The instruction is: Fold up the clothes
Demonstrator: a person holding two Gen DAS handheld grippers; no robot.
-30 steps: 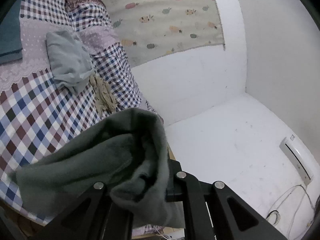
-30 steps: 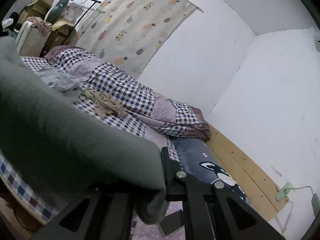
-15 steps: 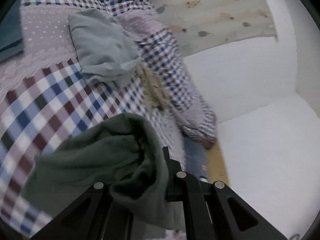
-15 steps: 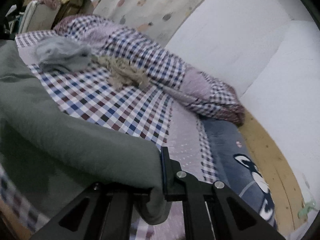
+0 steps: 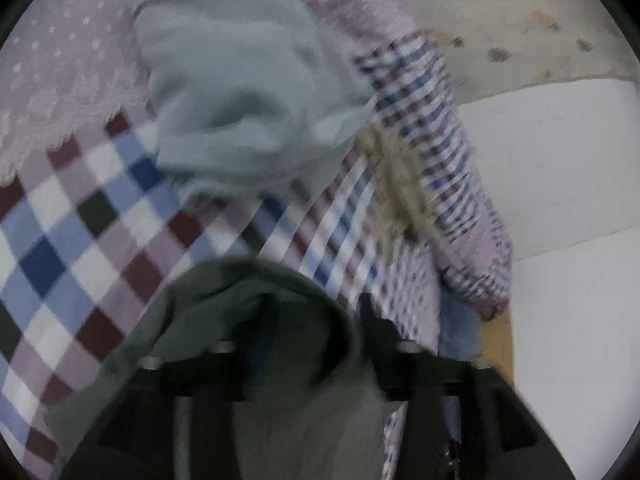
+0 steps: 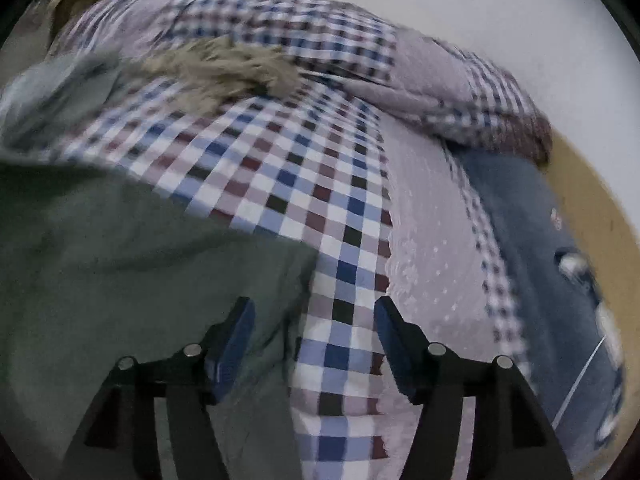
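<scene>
I count three loose garments on the bed: one dark green garment (image 5: 256, 320) bunched at my left gripper (image 5: 304, 344) and spread flat under my right gripper (image 6: 314, 332), one pale grey-blue garment (image 5: 248, 92) and one crumpled beige garment (image 5: 404, 184). There is one checked bedsheet (image 6: 304, 184), one rolled checked quilt (image 6: 432, 80) along the far side, and one blue blanket (image 6: 532, 216) with a white print. My two grippers make the only tools, each with two fingers.
</scene>
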